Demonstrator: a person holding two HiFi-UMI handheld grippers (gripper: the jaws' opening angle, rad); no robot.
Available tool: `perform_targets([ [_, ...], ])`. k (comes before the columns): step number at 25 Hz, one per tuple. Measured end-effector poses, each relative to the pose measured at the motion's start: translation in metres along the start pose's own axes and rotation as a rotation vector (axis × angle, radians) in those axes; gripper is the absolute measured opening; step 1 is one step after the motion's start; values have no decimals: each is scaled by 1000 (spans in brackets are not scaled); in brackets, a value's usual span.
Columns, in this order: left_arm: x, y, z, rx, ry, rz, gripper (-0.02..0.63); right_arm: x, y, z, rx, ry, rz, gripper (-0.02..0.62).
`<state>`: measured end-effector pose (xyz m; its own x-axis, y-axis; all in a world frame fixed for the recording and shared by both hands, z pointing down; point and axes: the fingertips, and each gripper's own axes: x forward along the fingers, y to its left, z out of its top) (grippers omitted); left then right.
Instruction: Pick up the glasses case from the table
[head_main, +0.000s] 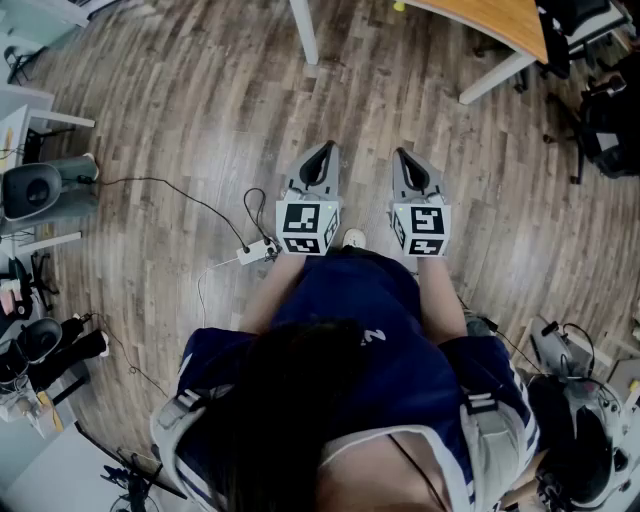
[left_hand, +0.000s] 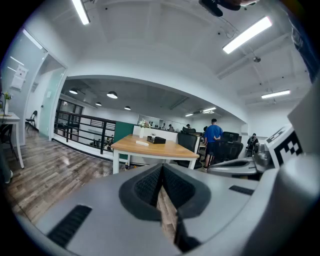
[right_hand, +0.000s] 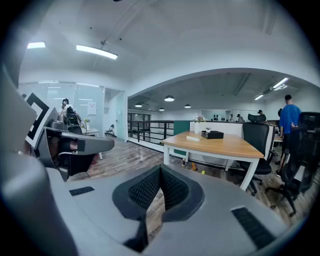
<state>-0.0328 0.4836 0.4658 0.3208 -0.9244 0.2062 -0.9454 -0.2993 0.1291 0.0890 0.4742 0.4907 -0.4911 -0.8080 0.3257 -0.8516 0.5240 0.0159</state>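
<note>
Both the left gripper (head_main: 322, 152) and the right gripper (head_main: 404, 156) had their jaws closed together, holding nothing. The dark case (right_hand: 215, 134), presumed to be the glasses case, sat on the wooden table (right_hand: 235, 146), well ahead and to the right. The right gripper was nearer. Its long axis was too small to judge.

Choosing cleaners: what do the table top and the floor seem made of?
Table top: wood or wood-look laminate, smooth tan surface, matte. Floor: grey-brown wood-look planks, visible grain and seams, faint sheen; real wood or vinyl, unclear.
</note>
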Motion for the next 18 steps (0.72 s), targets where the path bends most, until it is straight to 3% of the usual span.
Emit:
perform_targets([
  [7,12,-9,-6,-7,-1,28,3,2,-26,-3,-6,-1,-7,9],
  [12,21,-18,-15,-2,25,6,3,7,-43,-8,62,-14,-8,30],
  [14,27,-16,-16,4,36,-7,3,14,-44,-5,92,-17,23,219],
  [17,39,-8,-13,-5,27,-29,36,28,-45,3,93,-35,50,318],
  [18,46,-6,-12,-8,22,-43,106,34,-46,6,89,-39,55,366],
])
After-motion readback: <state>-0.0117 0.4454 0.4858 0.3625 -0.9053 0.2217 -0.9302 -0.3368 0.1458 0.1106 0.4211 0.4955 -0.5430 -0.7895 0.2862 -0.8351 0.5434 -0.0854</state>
